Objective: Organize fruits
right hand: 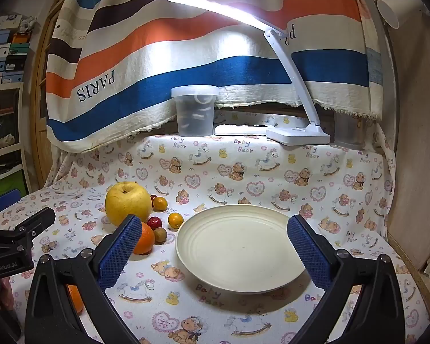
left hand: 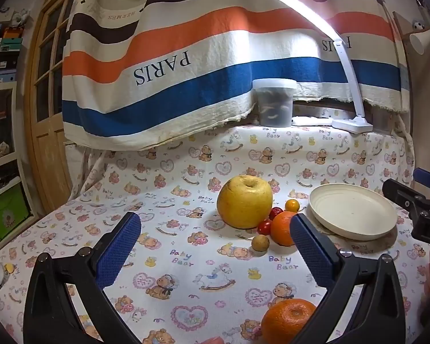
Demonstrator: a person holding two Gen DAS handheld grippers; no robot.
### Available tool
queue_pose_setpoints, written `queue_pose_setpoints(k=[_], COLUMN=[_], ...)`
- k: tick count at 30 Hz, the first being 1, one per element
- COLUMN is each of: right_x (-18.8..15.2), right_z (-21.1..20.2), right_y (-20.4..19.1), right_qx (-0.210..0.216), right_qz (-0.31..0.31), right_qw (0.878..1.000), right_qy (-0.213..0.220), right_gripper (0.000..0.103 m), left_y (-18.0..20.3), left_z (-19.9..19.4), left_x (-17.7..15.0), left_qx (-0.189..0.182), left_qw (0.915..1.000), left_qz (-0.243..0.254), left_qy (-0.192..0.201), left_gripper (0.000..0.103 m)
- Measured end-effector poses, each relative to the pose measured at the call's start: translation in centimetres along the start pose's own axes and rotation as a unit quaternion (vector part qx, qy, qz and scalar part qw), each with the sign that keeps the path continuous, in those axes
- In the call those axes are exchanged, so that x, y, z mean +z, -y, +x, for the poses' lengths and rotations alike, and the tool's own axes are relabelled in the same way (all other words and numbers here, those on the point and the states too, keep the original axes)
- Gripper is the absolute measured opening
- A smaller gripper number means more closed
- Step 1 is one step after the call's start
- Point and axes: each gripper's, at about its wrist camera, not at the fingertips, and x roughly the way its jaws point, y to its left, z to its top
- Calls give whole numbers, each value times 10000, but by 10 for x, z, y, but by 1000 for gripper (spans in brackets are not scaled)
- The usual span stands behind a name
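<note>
Nothing picked yet, I'd say step 1; both grippers hover over the tablecloth (left hand: pixel 186 281), no fruit on the plate (right hand: pixel 238 275).

Left gripper (left hand: pixel 215 249): jaws spread wide, holding nothing; right gripper (right hand: pixel 215 246): same, spread, empty, plate sits between its fingers in right view.

Fruit cluster is just left of the plate: big yellow pear (left hand: pixel 245 202) at back; orange (left hand: pixel 283 228) in front, touching or nrly touching the cherry tomatoes (left hand: pixel 265 226); small brown round fruit (left hand: pixel 260 243) just beside orange; small yellow-orange fruit (left hand: pixel 292 205) near plate rim, 2nd one shows behind in right view (right hand: pixel 160 203). Second orange (left hand: pixel 289 321) sits apart, close under my left gripper, nr its right finger.

Next move, my guess: left takes the near orange; needs wrist down + shift right to centre it, jaws already wide enough; then carry to plate. Pear looks too wide for an easy pinch; small fruits roll, need a slow close.

Looks: pear skin matte, speckled, stem dimple up; oranges glossy; tomatoes shiny red.
</note>
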Motion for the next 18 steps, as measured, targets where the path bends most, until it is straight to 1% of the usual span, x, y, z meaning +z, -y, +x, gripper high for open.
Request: queue_pose_setpoints(k=[4,5,10,13,18], right_x=[0,0,0,0,0], right_z=[0,0,0,0,-1], right_y=[0,0,0,-1,-1], right_qx=[2,3,2,8,6], right_qz=[11,12,11,0,4], right_qw=[10000,10000,10000,10000,10000], right_qy=[-7,-8,-8,-14,-15], right_gripper=[102,102,102,102,102], left_y=[-4,6,8,5,-2], left_z=[1,1,-1,0,-1], left_x=[0,-1,-1,-1,-1], left_qx=[1,37,15,126,20], left_qw=[10000,9999,10000,9999,10000], left_qz=[-51,94,89,27,-80], left_qy=[-35,-17,14,3,2], left_gripper=[103,103,103,103,103])
